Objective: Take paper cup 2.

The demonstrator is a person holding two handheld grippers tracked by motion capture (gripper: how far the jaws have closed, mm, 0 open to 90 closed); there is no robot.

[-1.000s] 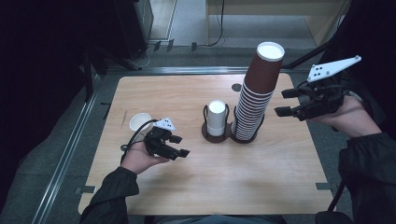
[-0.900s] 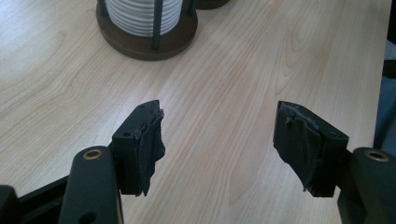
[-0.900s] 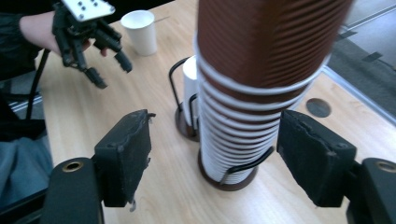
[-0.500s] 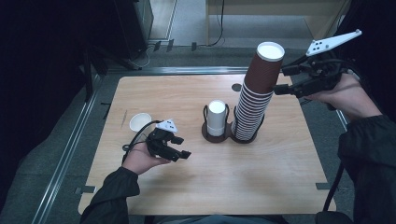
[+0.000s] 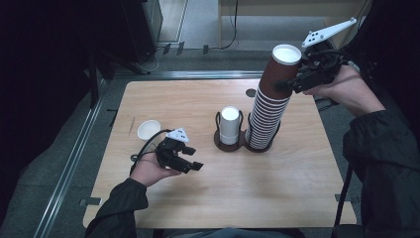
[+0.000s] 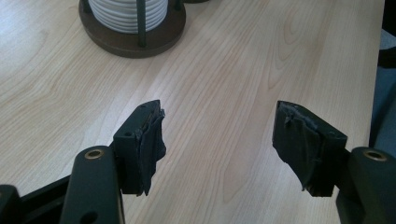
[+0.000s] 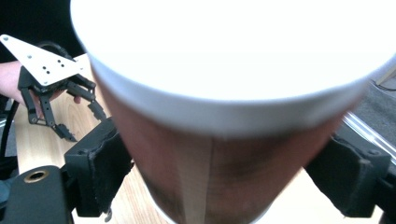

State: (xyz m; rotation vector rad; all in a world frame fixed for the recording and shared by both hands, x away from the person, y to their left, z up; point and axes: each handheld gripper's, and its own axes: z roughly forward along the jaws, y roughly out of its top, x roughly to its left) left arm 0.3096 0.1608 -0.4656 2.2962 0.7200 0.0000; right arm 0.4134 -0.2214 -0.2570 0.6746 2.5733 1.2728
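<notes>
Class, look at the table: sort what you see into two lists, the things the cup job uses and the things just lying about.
In use:
- tall stack of brown cups, its top cup between the jaws
- right gripper, jaws just opening around that cup
- cup holder base

Lying about:
- short white stack in the holder
- loose white cup
- left gripper, open over bare table

The desk is pale, matt wood grain. The cup stack looks like brown paper with white rims. The left tongs carry black, rough, frayed pads.
</notes>
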